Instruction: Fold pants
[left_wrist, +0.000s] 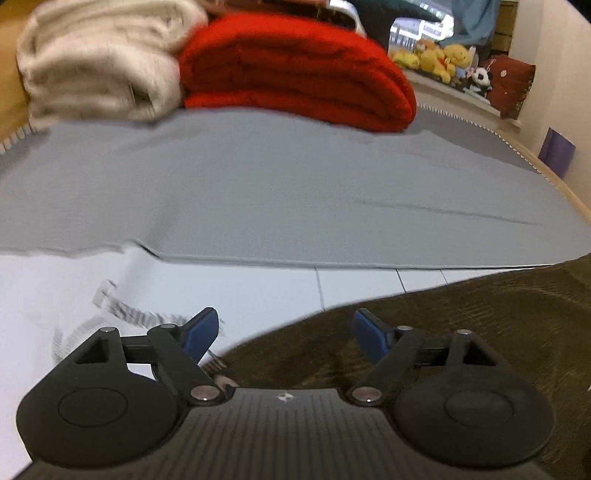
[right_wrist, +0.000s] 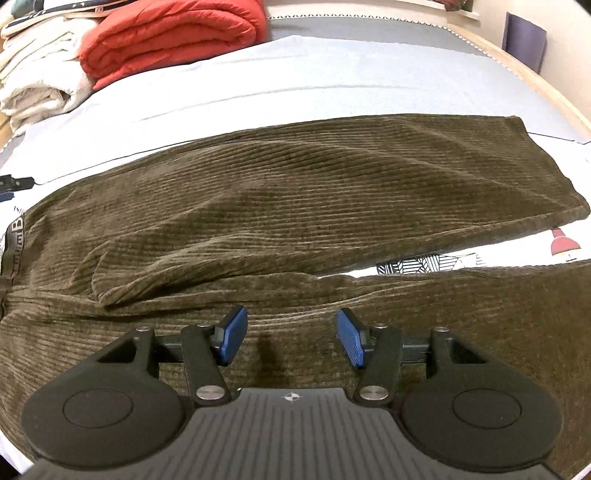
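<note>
The bed (right_wrist: 369, 74) fills the room in front of me, covered with a grey sheet (left_wrist: 295, 192) and a paler printed one nearer the edge. Across it lie the pants (right_wrist: 277, 192), olive-brown corduroy, spread lengthwise with the waistband to the left of the right-hand view and the two legs running off to the right, a narrow wedge of printed sheet showing between them. I'd judge the cloth thick and soft, fairly heavy for clothing, limp rather than stiff, and the ribbed pile should give the pads good purchase, so it should not slip. It will sag and drag if lifted by one point only. The sensible places to take hold look like the waistband corner and the hem of a leg, both layers pinched together, so one leg can be laid over the other.

At the head of the bed sit a folded red quilt (left_wrist: 295, 74) and, touching it, a cream blanket (left_wrist: 99, 62), both well apart from the pants and not in the way. Soft toys (left_wrist: 439, 59) line a far ledge.

The right gripper (right_wrist: 290, 334) hovers over the near leg, jaws half apart, nothing between them. The left gripper (left_wrist: 286, 334) stands wide and empty at the pants' edge.
</note>
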